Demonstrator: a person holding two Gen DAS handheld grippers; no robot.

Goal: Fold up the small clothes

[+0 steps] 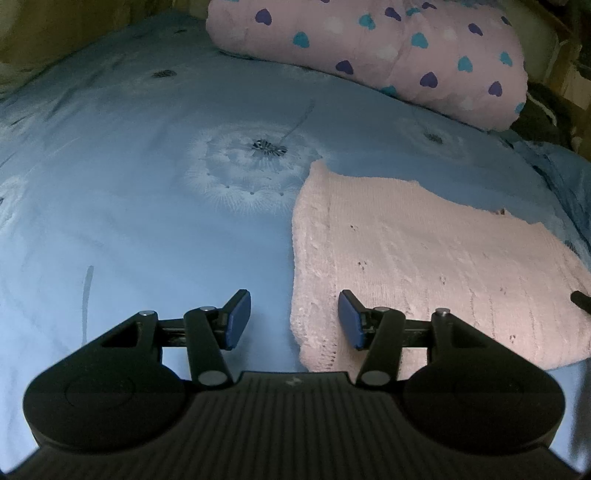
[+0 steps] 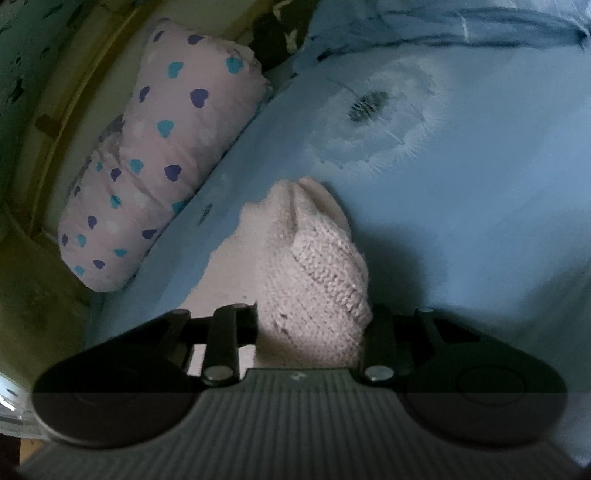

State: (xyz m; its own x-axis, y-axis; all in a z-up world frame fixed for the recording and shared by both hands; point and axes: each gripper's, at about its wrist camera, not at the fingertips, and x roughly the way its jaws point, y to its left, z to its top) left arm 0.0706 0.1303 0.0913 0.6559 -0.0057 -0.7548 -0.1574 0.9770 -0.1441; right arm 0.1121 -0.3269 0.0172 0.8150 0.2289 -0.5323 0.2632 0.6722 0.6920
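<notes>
A small pink knitted garment (image 1: 424,269) lies mostly flat on the blue bedsheet (image 1: 147,221), to the right in the left wrist view. My left gripper (image 1: 294,319) is open and empty, hovering over the garment's near left edge, with one blue pad (image 1: 238,317) over the sheet and the other over the knit. In the right wrist view my right gripper (image 2: 312,325) is shut on a bunched fold of the pink garment (image 2: 317,266) and lifts it off the bed; its fingertips are hidden by the knit.
A pink pillow with blue and purple hearts (image 1: 388,51) lies along the far side of the bed; it also shows in the right wrist view (image 2: 159,155). A crumpled blue blanket (image 2: 461,26) lies beyond. The sheet has white dandelion prints (image 1: 255,166).
</notes>
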